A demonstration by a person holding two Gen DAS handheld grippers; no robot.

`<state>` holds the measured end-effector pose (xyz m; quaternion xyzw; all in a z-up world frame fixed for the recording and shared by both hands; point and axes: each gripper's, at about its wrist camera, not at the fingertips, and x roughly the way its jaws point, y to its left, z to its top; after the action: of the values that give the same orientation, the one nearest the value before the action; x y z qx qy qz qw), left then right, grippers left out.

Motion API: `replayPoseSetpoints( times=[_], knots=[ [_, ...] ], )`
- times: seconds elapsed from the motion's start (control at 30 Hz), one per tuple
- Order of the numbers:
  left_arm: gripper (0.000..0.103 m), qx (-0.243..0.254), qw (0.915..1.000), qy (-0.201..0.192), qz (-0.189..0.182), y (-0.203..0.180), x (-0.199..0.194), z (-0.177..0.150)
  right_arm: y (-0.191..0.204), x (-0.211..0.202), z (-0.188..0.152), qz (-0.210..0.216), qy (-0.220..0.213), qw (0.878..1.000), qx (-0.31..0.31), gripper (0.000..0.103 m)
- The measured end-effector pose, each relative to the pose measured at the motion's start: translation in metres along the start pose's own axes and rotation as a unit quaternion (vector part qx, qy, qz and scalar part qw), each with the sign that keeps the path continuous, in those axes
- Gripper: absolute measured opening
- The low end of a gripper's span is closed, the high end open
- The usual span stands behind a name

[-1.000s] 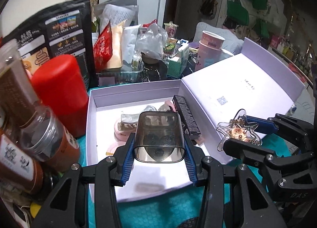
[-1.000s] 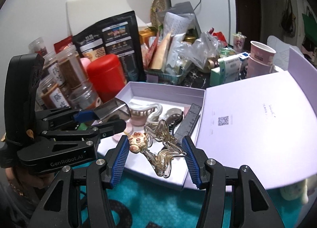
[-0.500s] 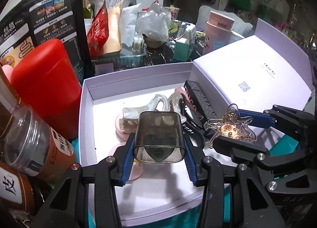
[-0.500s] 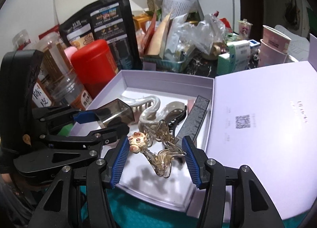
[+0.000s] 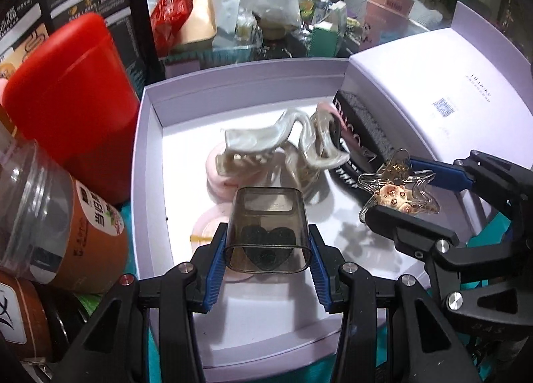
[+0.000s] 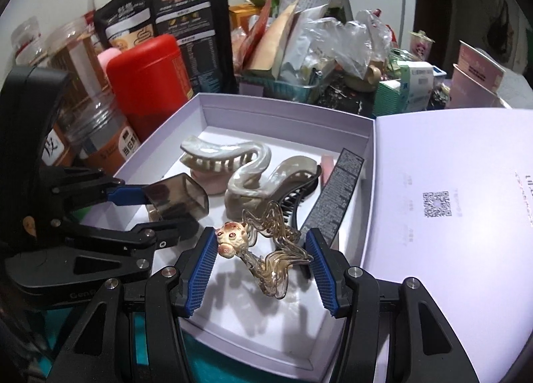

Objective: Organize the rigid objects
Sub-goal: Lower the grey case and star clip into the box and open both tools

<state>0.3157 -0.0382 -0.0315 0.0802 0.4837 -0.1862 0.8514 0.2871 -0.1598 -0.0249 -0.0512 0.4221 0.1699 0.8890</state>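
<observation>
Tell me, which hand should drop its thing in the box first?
Probably the left gripper: its smoky clip hangs over bare box floor. The right gripper's fish clip sits above the black clip.

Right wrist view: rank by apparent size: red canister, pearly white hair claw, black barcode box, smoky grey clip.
1. Red canister
2. Pearly white hair claw and long black barcode box: too alike to rank
3. Smoky grey translucent clip, partly hidden and nearer the camera
</observation>
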Motion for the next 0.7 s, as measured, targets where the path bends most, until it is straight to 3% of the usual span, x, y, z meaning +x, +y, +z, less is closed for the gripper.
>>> replayPoseSetpoints(
  times=[0.3, 0.47, 0.57, 0.7],
  knots=[
    [0.045, -0.002, 0.9999, 0.011, -0.004, 0.002, 0.0011, 0.0035, -0.0014, 0.0015, 0.0027, 0.005, 0.005, 1.0, 0.003, 0.055],
    [0.045, 0.019, 0.9993, 0.0, 0.031, 0.0005, -0.0014, 0.0029, -0.0031, 0.0014, 0.0045, 0.001, 0.006, 1.0, 0.004, 0.055],
    [0.045, 0.01, 0.9997, 0.0, 0.02, 0.0048, -0.0028, 0.0039, -0.0047, 0.0011, 0.0058, 0.0, 0.008, 1.0, 0.009, 0.055],
    [0.045, 0.021, 0.9985, -0.015, 0.049, 0.0054, -0.0073, 0.0049, -0.0045, -0.0047, 0.0059, -0.012, 0.005, 1.0, 0.006, 0.065]
  ],
)
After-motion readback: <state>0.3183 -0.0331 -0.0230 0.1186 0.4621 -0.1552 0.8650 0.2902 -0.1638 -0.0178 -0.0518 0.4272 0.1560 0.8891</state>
